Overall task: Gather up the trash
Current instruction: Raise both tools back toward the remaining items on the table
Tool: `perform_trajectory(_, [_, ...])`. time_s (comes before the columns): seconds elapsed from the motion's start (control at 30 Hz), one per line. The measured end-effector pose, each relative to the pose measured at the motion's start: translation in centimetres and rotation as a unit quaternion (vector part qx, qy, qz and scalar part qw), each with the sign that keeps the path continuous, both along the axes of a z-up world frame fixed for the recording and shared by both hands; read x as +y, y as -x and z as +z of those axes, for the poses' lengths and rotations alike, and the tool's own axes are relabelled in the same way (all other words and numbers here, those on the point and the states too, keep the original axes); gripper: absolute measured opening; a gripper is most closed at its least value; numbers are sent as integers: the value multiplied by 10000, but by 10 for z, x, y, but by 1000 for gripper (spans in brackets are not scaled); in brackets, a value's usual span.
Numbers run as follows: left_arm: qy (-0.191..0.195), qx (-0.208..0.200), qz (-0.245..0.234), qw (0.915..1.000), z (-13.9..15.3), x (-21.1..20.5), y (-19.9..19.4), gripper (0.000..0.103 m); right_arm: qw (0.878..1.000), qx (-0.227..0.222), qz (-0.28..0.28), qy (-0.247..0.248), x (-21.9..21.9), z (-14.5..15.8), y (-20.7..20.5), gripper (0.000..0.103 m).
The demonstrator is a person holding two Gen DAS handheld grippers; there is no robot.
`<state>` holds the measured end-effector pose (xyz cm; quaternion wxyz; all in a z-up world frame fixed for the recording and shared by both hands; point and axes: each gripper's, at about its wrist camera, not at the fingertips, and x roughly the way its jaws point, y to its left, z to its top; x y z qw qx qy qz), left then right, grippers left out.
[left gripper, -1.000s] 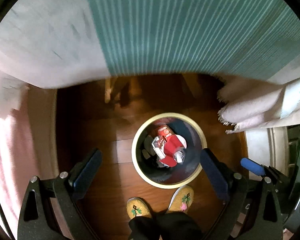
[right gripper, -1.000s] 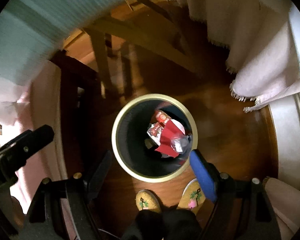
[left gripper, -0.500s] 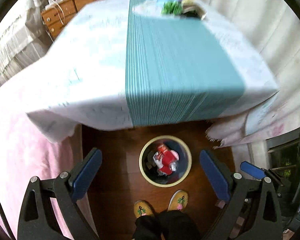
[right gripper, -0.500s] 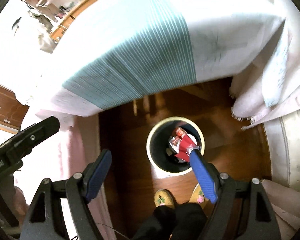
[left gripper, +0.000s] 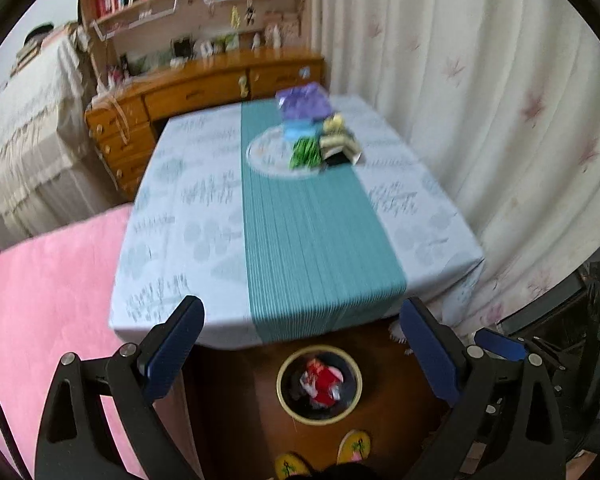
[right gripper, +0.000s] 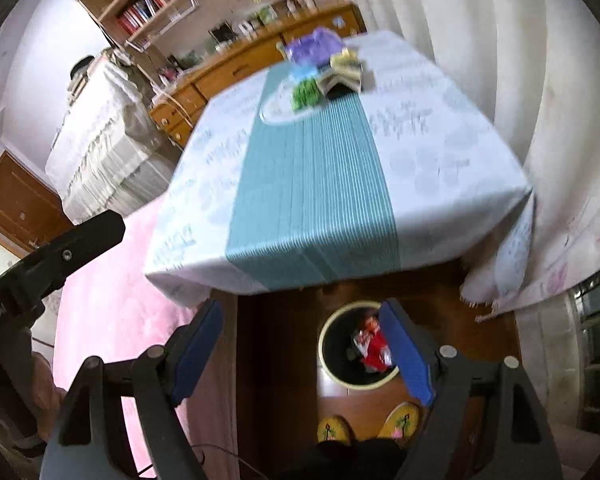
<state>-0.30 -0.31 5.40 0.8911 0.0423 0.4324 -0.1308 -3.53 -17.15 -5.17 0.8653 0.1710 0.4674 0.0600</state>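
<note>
A round bin with a yellow rim stands on the wood floor below the table's near edge. Red and silver wrappers lie inside it. My left gripper is open and empty, high above the bin. My right gripper is open and empty too, its right finger crossing the bin in view. Purple, green and yellow packets lie on a round mat at the table's far end.
The table carries a white cloth with a teal runner. A pink rug lies left, curtains hang right, a wooden dresser stands behind. My slippered feet are beside the bin.
Both grippers rose and tilted up from looking straight down into the bin; the whole table top and room came into view. Both stayed open and empty.
</note>
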Motion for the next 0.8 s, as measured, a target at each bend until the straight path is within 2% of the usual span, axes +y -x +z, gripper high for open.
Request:
perform_trajectory(0.4, [44, -845, -643, 9943, 67, -8, 1, 97, 9943, -883, -467, 372, 8, 76, -4, 81])
perform_trajectory(0.6, [144, -1110, -823, 9903, 84, 2, -5, 97, 9902, -1131, -630, 514, 16, 95, -9, 81])
perform_trajectory(0.8, [205, -1161, -812, 9897, 86, 12, -22, 97, 9886, -1165, -752, 579, 24, 100, -19, 81])
